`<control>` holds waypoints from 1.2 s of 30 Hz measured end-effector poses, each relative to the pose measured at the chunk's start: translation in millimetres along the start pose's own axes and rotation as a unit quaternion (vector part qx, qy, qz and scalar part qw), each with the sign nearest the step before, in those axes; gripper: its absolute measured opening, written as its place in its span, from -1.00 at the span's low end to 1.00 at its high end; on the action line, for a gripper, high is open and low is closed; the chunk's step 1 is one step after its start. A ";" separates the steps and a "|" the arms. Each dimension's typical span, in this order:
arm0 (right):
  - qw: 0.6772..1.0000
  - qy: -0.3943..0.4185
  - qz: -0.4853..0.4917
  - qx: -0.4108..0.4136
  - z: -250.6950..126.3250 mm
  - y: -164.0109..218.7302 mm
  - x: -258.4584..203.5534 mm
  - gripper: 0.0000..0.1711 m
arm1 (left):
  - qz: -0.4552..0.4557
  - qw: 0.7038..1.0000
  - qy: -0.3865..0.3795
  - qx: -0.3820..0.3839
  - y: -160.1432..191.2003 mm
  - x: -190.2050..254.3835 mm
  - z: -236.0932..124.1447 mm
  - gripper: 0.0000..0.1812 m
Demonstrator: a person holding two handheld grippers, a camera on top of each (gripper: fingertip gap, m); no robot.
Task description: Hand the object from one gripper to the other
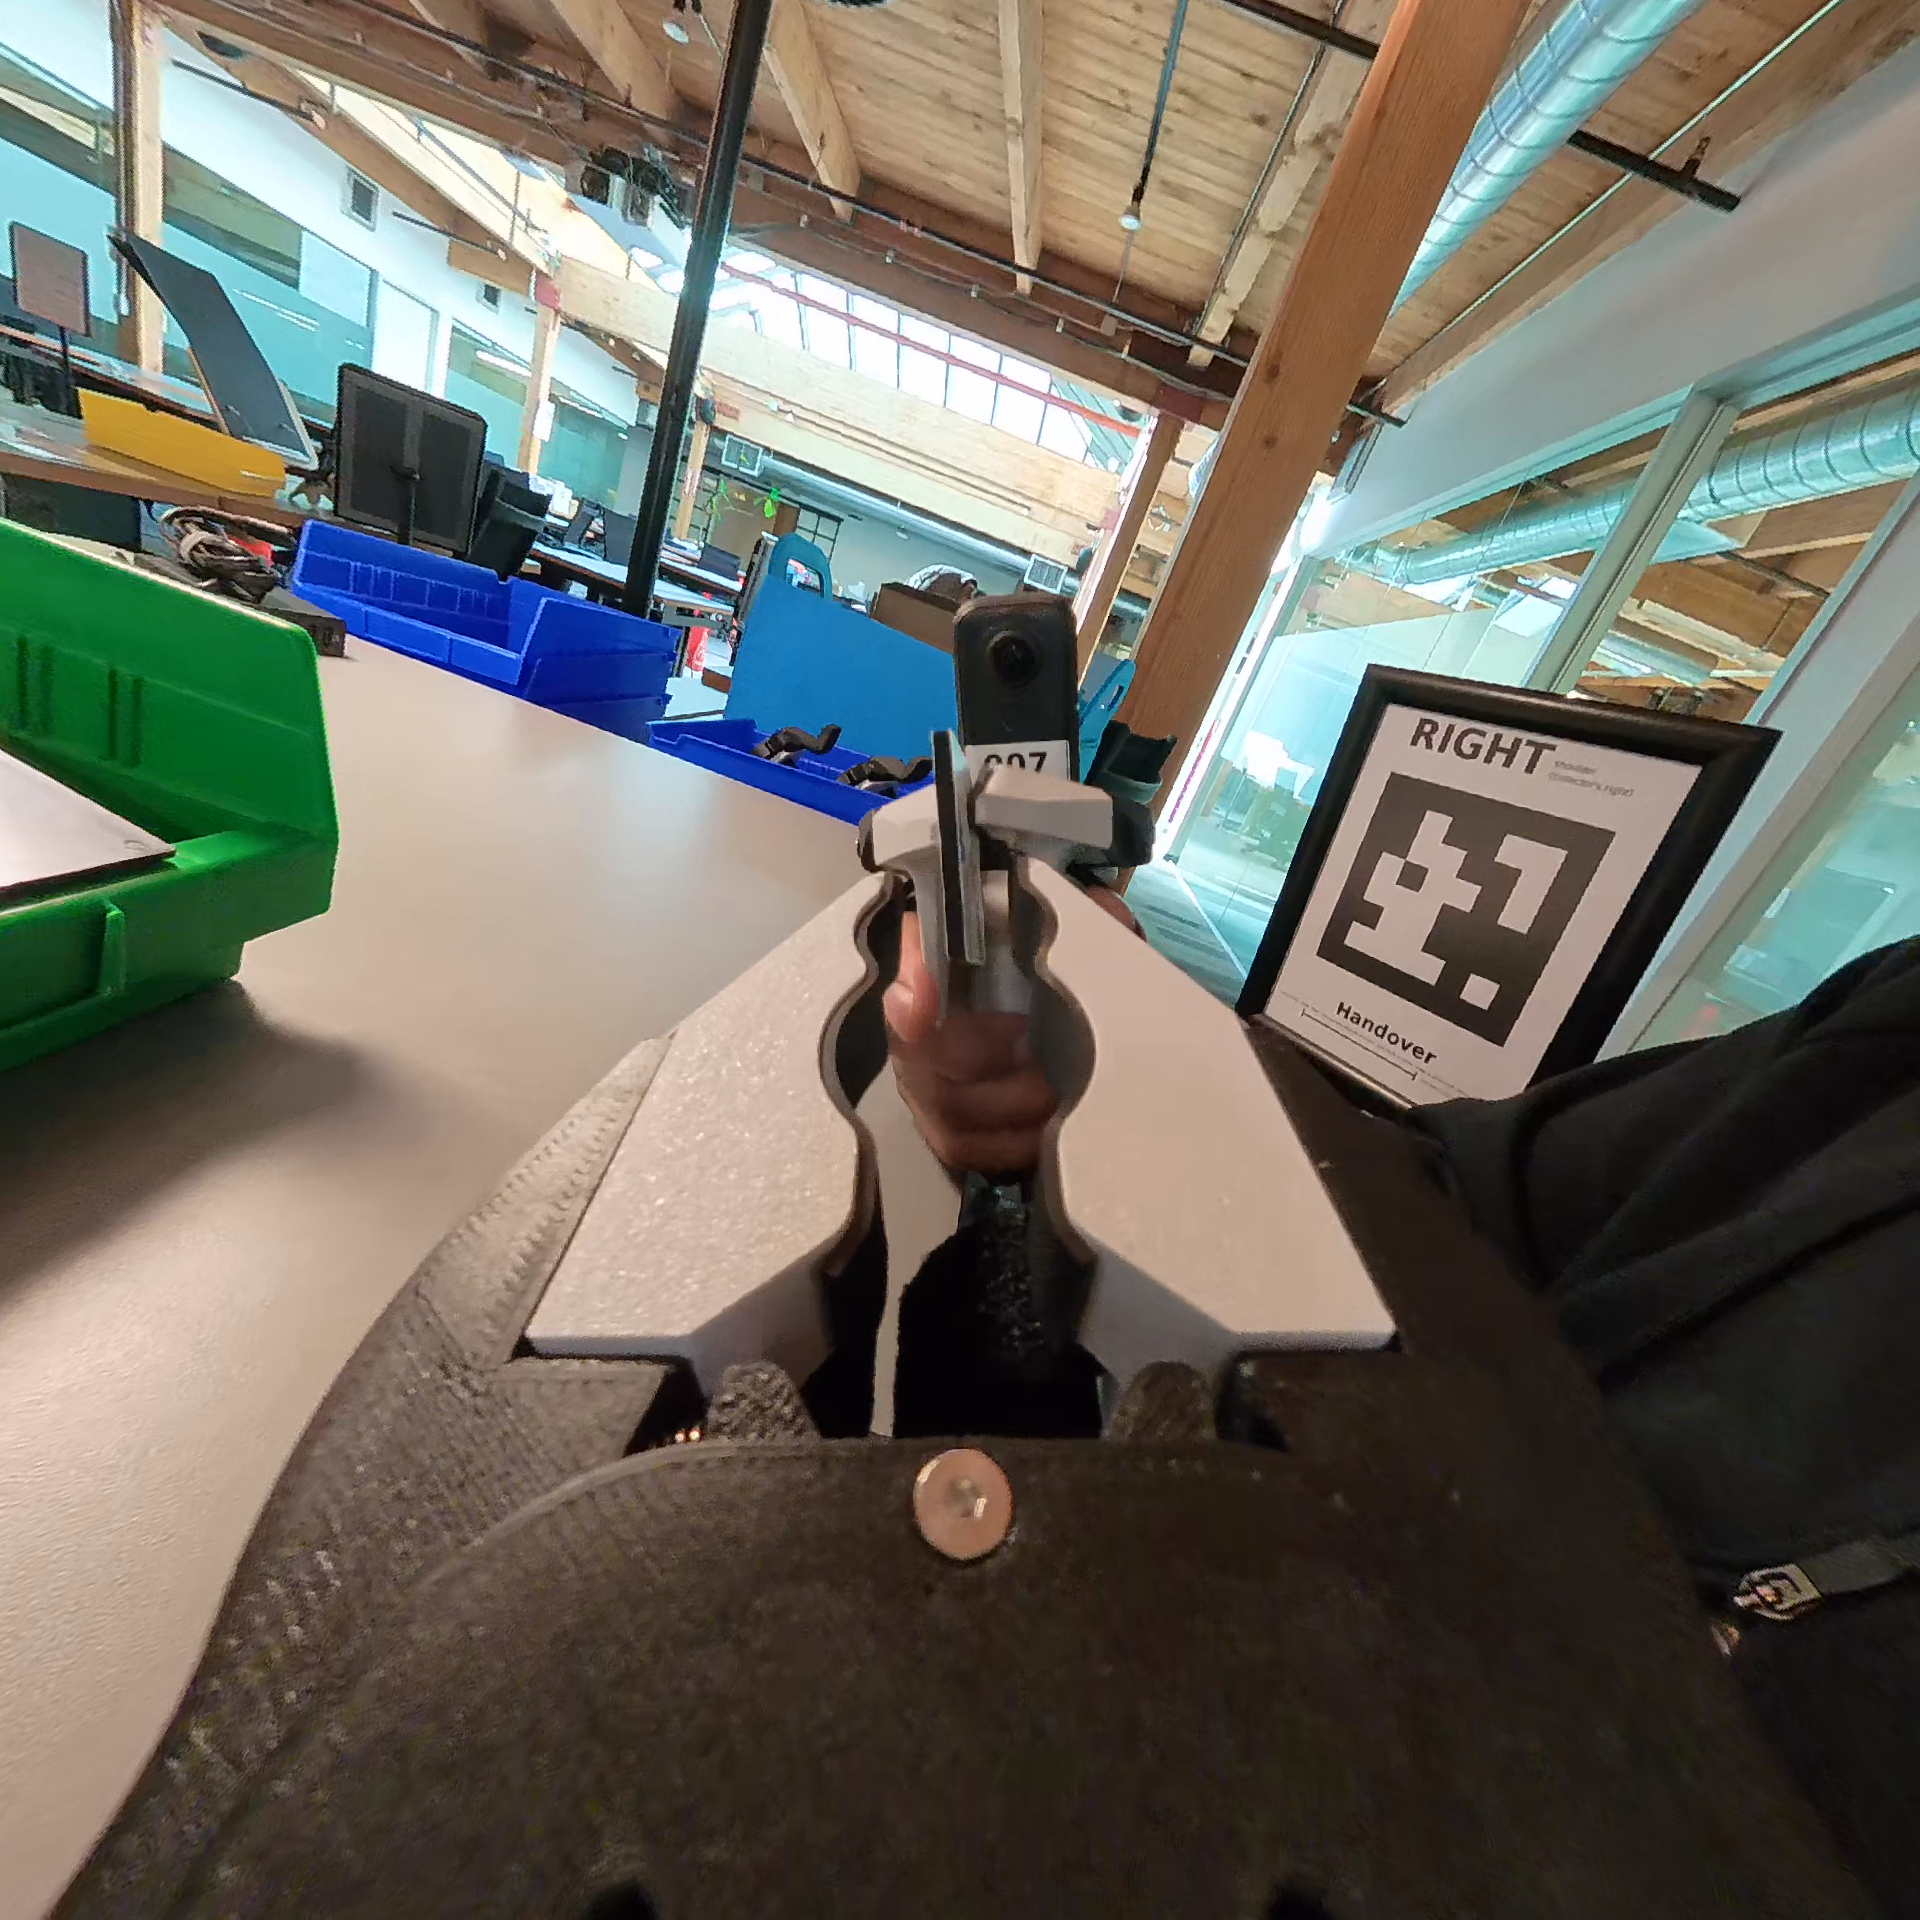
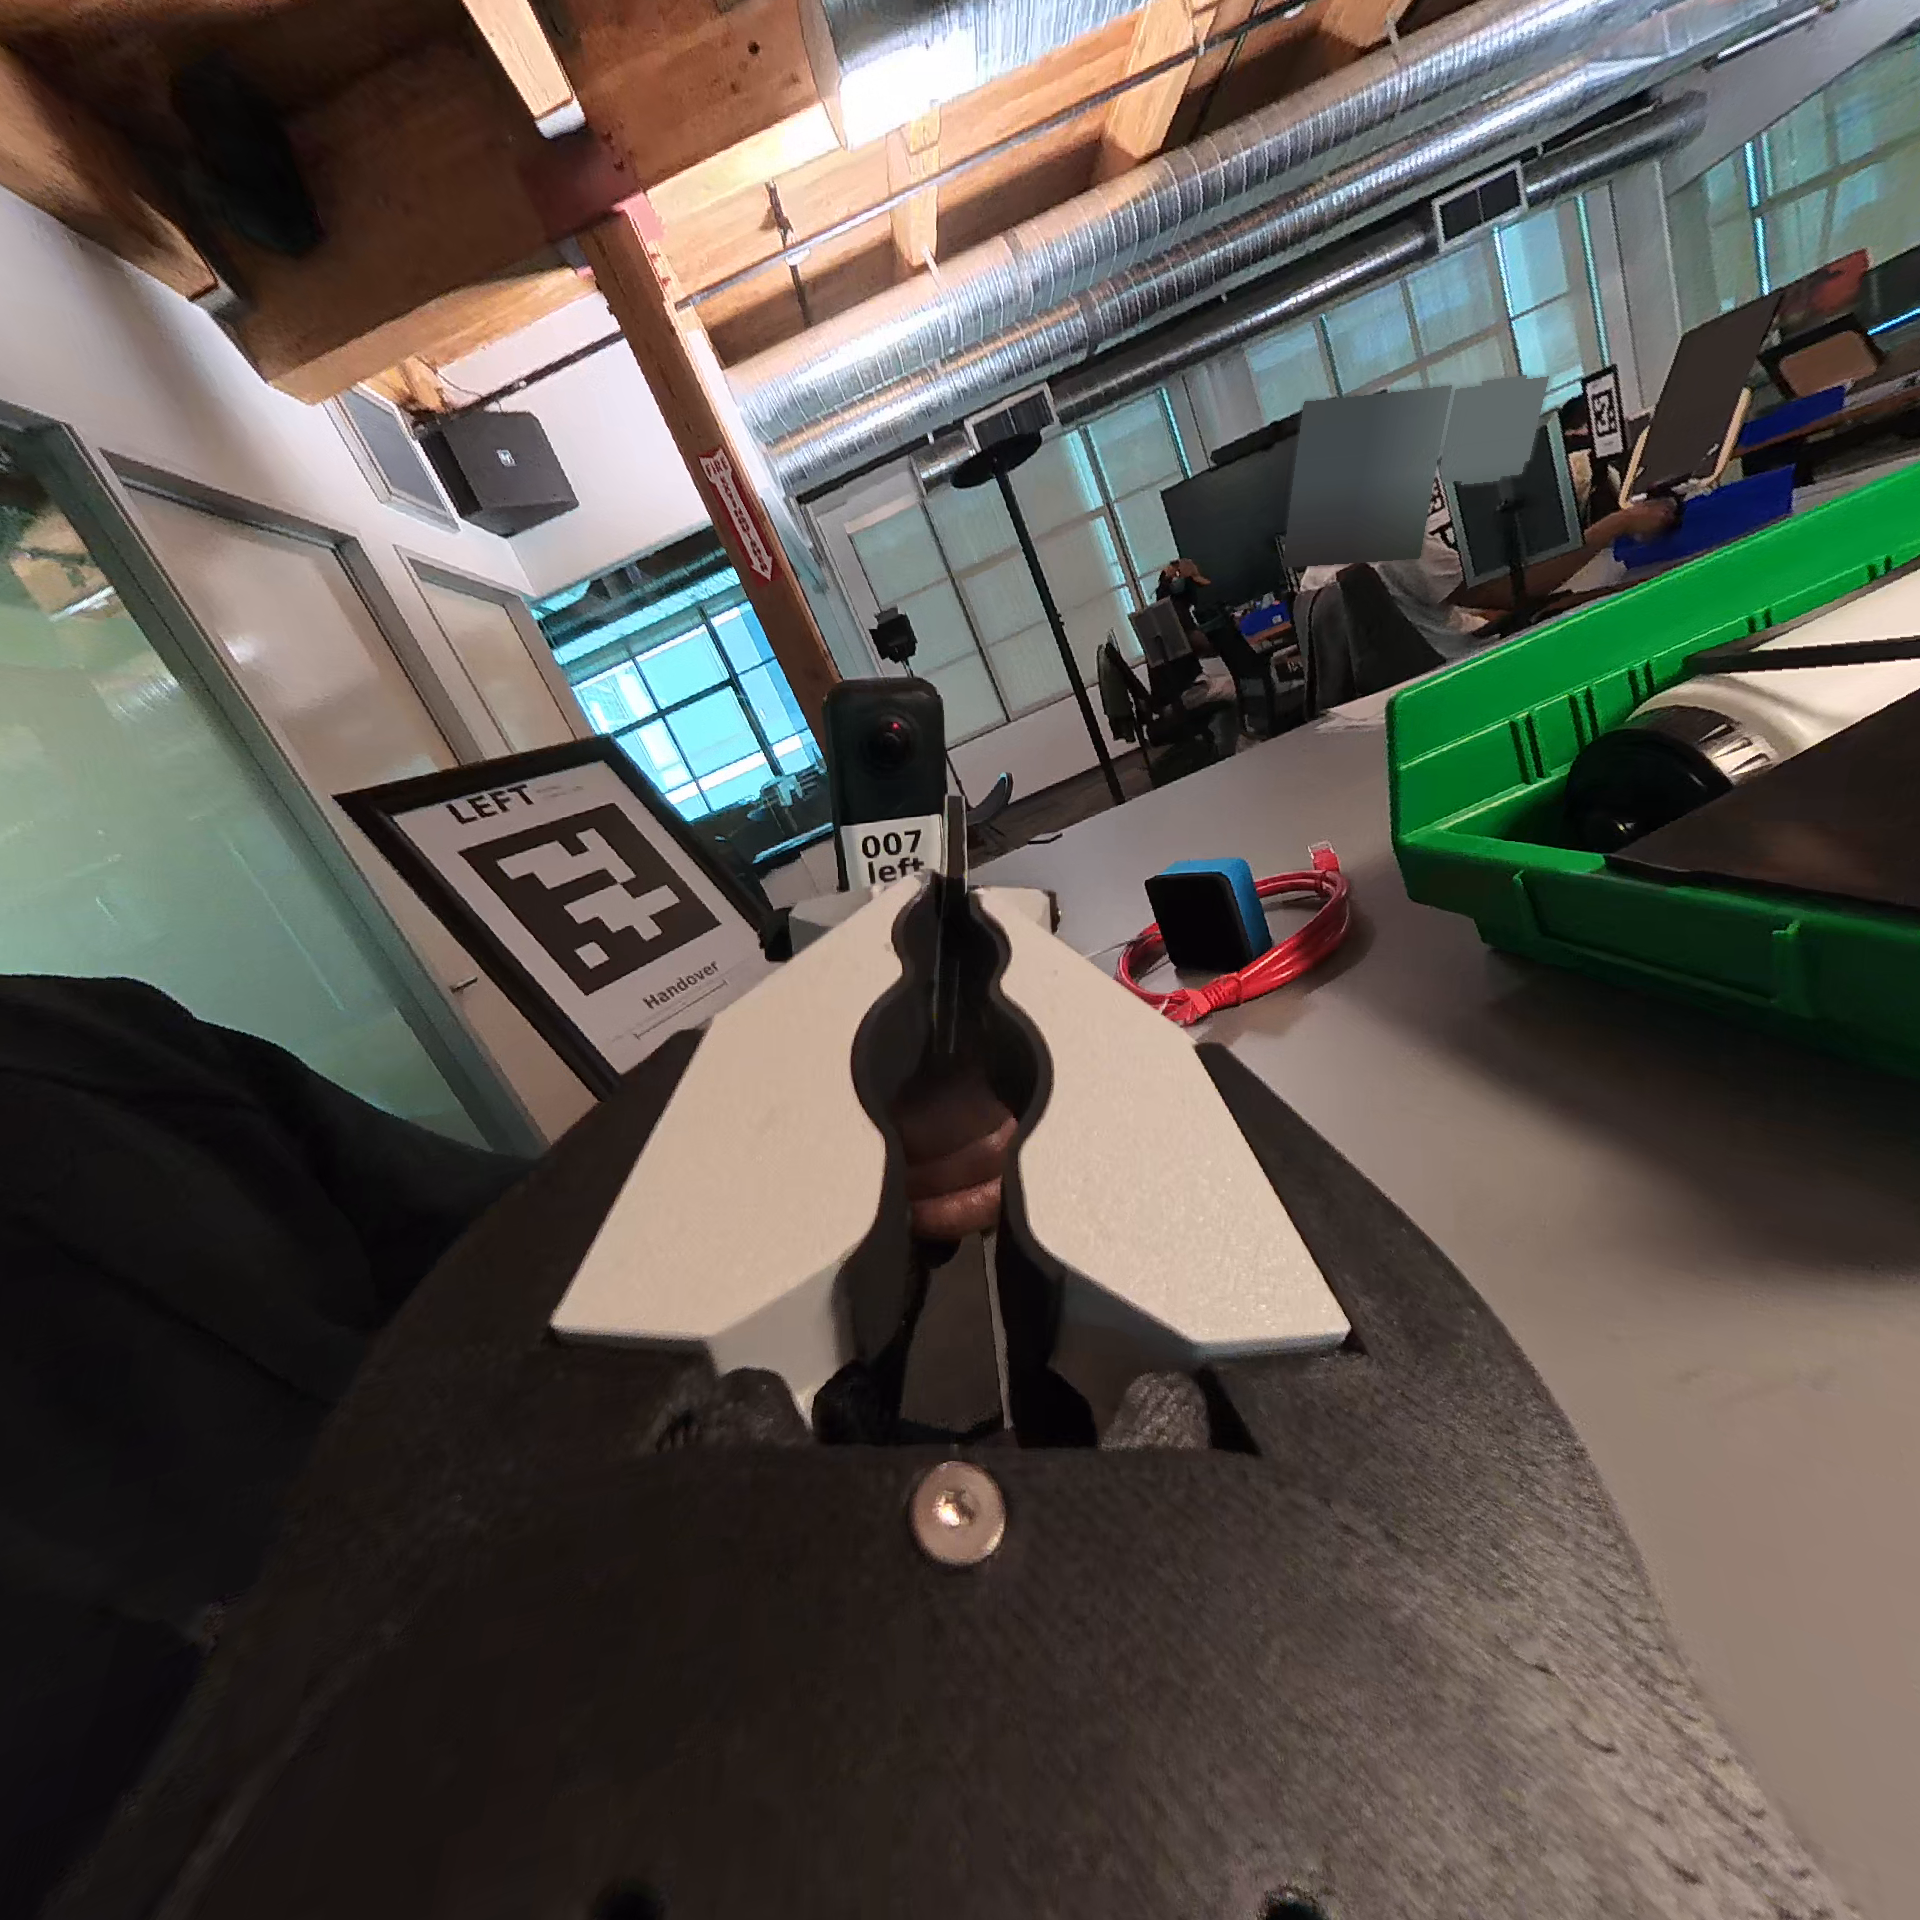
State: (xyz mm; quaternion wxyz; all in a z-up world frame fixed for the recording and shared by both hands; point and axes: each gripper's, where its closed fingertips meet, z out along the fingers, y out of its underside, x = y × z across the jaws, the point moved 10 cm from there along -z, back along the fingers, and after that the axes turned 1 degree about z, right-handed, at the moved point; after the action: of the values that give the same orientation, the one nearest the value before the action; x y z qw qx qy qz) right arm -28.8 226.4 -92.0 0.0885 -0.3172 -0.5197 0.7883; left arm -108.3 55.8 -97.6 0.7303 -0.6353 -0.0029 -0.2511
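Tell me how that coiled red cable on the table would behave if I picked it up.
The red cable is thin and loosely coiled, so it would probably sag and unwind rather than hold its ring. It looks light. The blue block sits against the coil and might get nudged.

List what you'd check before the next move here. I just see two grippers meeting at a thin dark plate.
1. Right gripper shut on the plate: ok, its fingers pinch the plate from both sides.
2. Left gripper open to receive: ok, there is a clear gap between its fingers.
3. Plate lined up with that gap: ok, it stands edge-on near the middle.
4. Plate far enough in between the left fingers: cannot tell, depth is unclear in both views.
5. Cable and block out of the way: ok, they lie on the table off to one side.
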 end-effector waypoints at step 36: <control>1.000 0.000 0.004 0.009 -1.7 -0.9 1.0 -0.94 | 0.014 1.000 -0.013 -0.018 2.5 2.5 3.1 -0.94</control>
State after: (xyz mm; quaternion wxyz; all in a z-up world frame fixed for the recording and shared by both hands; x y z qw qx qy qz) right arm -28.7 228.6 -92.1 0.0884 -0.3188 -0.5110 0.7934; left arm -104.2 58.0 -98.6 0.7218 -0.6518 0.0005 -0.2326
